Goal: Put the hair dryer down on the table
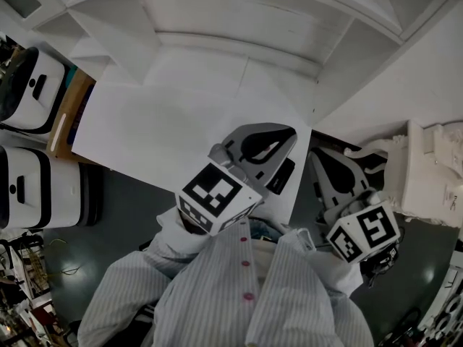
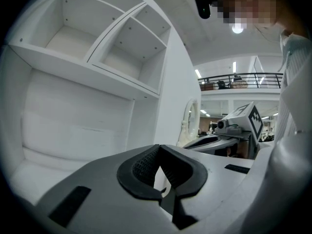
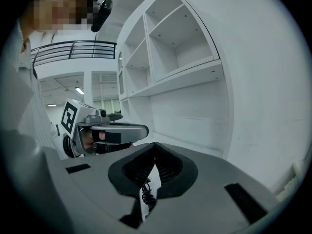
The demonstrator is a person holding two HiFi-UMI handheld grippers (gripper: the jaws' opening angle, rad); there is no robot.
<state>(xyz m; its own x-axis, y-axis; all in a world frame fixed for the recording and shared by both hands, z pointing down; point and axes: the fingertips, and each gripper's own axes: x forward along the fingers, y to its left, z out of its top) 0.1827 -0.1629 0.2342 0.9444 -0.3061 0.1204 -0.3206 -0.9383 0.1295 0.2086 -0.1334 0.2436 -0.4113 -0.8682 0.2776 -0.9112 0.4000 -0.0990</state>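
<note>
I see no hair dryer in any view. Only a black curly cord (image 3: pixel 146 191) shows through the gap below the right gripper's jaws. My left gripper (image 1: pixel 288 133) hangs over the near right corner of the white table (image 1: pixel 159 121), jaws shut and empty. The left gripper view shows its tips (image 2: pixel 158 148) closed together. My right gripper (image 1: pixel 318 155) is just right of the table's edge, close to my shirt, also shut with nothing between its pads (image 3: pixel 165 167). Each gripper view shows the other gripper alongside: the right one (image 2: pixel 239 126) and the left one (image 3: pixel 107 130).
A white shelf unit (image 1: pixel 239 20) with open compartments rises at the back of the table. Two white-and-black machines (image 1: pixel 29 92) (image 1: pixel 36 186) and a wooden board (image 1: pixel 69 114) stand at the left. A white ornate piece (image 1: pixel 430 172) stands on the dark floor at the right.
</note>
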